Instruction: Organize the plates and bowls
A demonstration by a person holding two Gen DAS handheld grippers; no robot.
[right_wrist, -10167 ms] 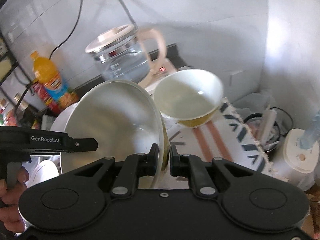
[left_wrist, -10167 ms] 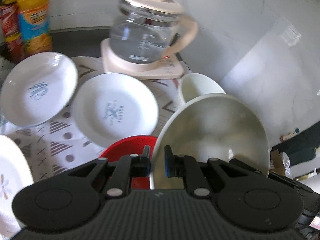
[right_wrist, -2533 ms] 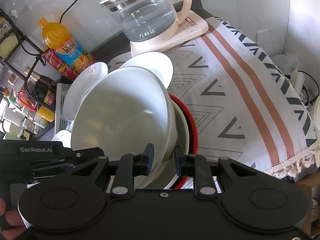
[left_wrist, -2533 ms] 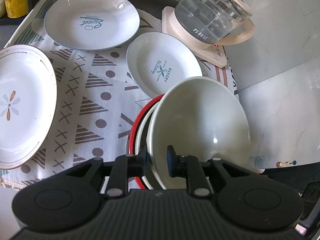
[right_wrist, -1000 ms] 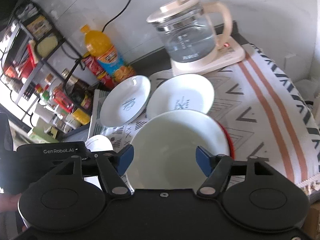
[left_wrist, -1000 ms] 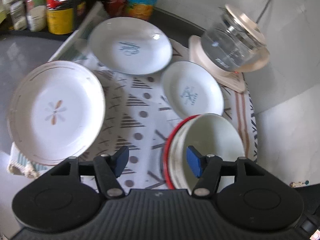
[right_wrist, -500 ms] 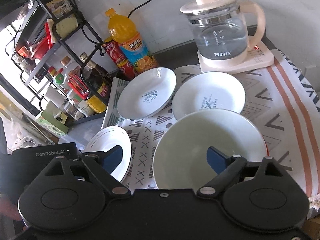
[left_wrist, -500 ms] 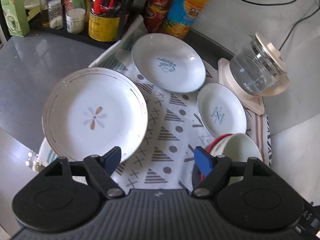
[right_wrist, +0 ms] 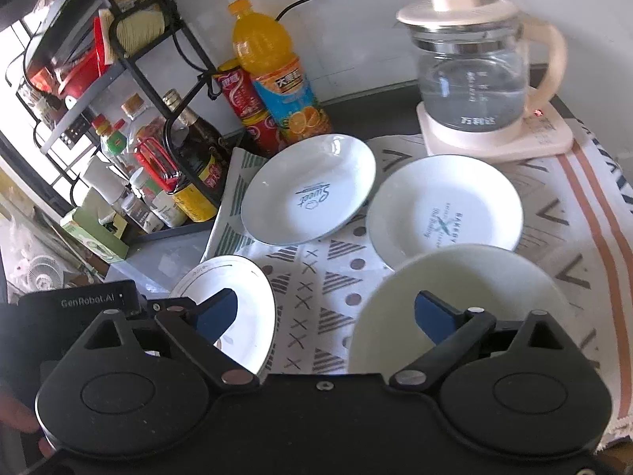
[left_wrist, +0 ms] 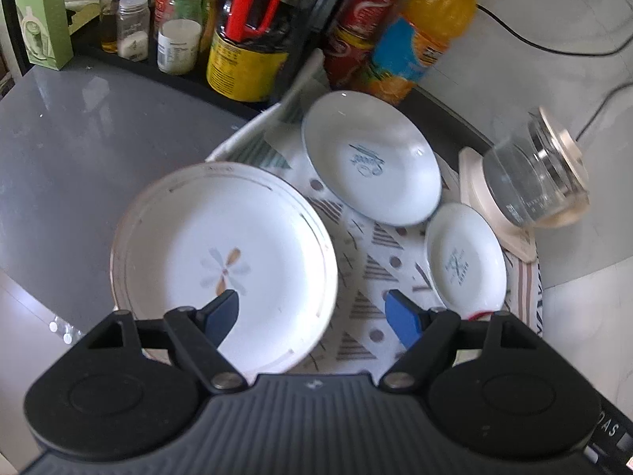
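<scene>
Blue-padded left claw [left_wrist: 310, 314] stands wide, empty, above the flower plate [left_wrist: 221, 265]. Right claw [right_wrist: 324, 316], jaws opening, grips nothing; the cream bowl [right_wrist: 459, 301] sits on the patterned cloth [right_wrist: 316, 308].

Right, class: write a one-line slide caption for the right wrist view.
Open right tongs hover over a white bowl, three plates spread on the patterned cloth beyond.

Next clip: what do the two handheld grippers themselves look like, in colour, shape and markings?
Both share one build: black linkage arms with silver pivot pins, two round black discs, and blue finger pads. The left gripper has a ribbed dark grey body; from the right wrist view its side reads GenRobot.AI. The right gripper has a smooth black body with a small central screw. No cables or sleeves show.
</scene>
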